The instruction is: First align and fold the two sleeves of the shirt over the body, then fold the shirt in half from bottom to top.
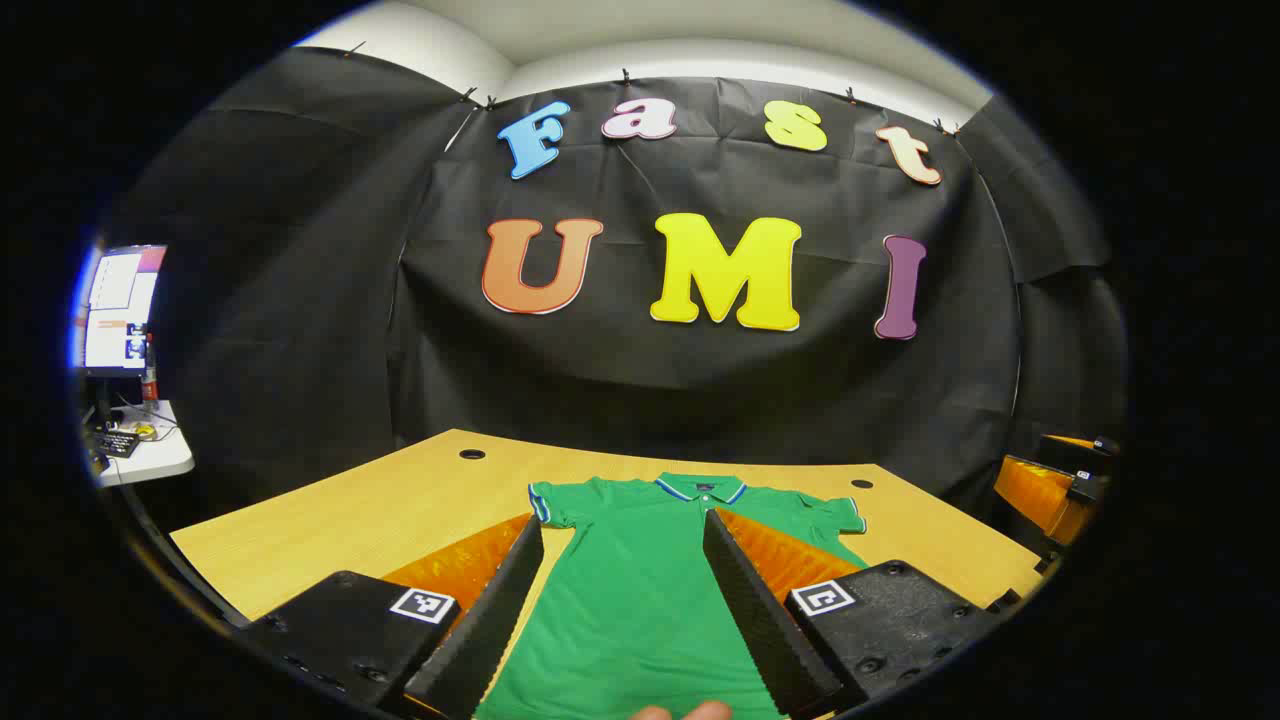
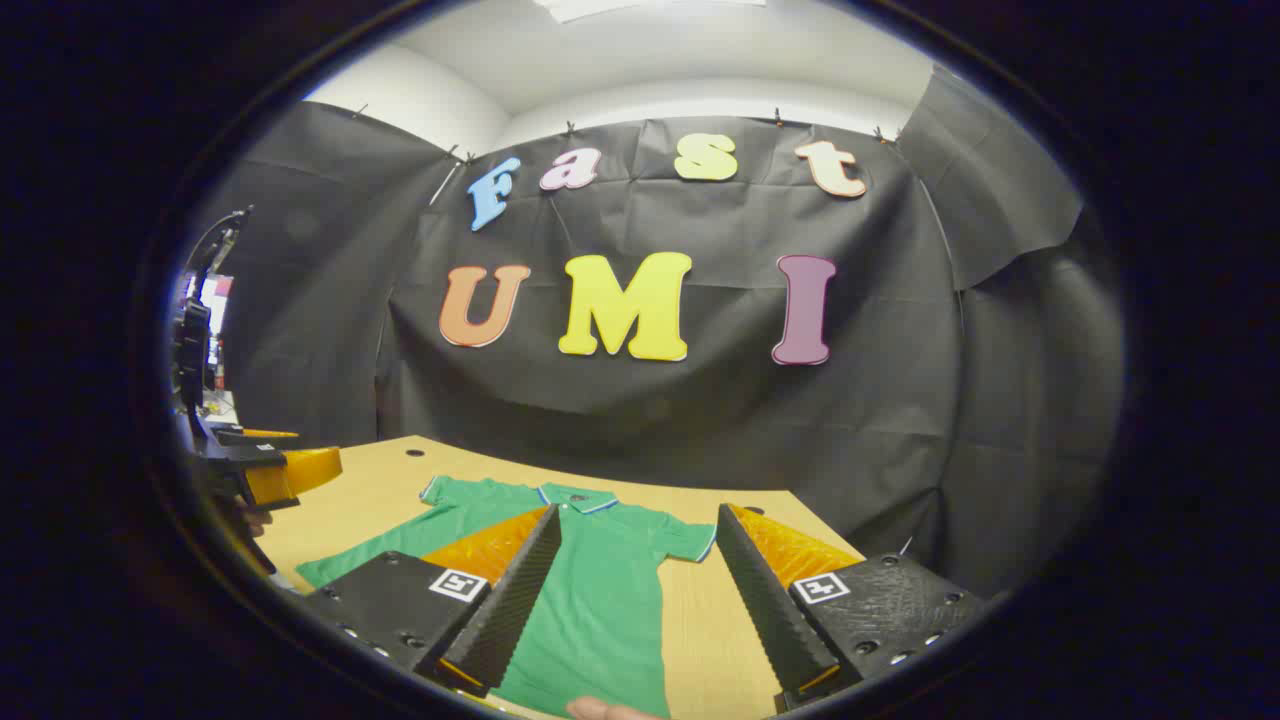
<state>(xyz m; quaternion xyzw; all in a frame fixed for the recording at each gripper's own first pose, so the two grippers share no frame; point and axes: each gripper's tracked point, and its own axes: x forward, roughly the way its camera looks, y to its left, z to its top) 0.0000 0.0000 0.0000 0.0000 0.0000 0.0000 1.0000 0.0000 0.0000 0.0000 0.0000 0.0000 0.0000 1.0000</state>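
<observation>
A green polo shirt (image 1: 630, 600) lies flat, front up, on the wooden table (image 1: 350, 510), its collar (image 1: 702, 488) toward the far edge and both short sleeves spread out to the sides. In the left gripper view my left gripper (image 1: 620, 525) is open over the shirt's body, with nothing between its fingers. The right gripper (image 1: 1050, 480) shows at the far right edge of that view. In the right gripper view the shirt (image 2: 600, 600) lies ahead and to the left, and my right gripper (image 2: 638, 515) is open over its right side and sleeve (image 2: 690, 542). The left gripper (image 2: 300, 470) sits off to the left.
Two round cable holes (image 1: 472, 454) (image 1: 862, 483) sit near the table's far edge, with the black cloth wall close behind. A side desk with a monitor (image 1: 120, 310) stands at far left. A person's fingertip (image 1: 690, 712) shows at the bottom edge. Bare wood (image 2: 700, 620) lies right of the shirt.
</observation>
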